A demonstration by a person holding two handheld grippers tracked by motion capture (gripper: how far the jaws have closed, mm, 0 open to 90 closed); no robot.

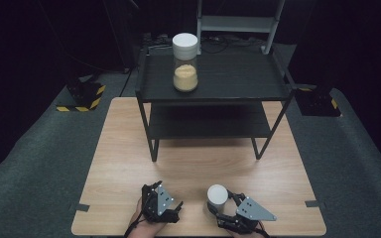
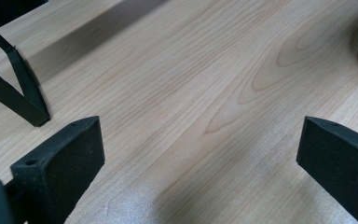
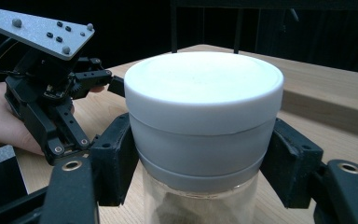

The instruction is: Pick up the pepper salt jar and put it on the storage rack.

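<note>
At the table's near edge, my right gripper (image 1: 226, 208) clamps the white-lidded jar (image 1: 217, 197) just under its lid; my left gripper (image 1: 171, 214) idles spread wide. Next, probably, lift it toward the black shelf (image 1: 228, 79).

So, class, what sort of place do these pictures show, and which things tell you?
Probably a lab recording set: a light wooden table ringed by black curtains, a black metal two-tier shelf, and yellow-black hazard-taped stand bases on grey floor.

One overhead camera, two gripper-mounted close-ups.
The high view looks forward and down over the bench (image 1: 129, 148); both gripper views sit low, sharing its wooden top.
</note>
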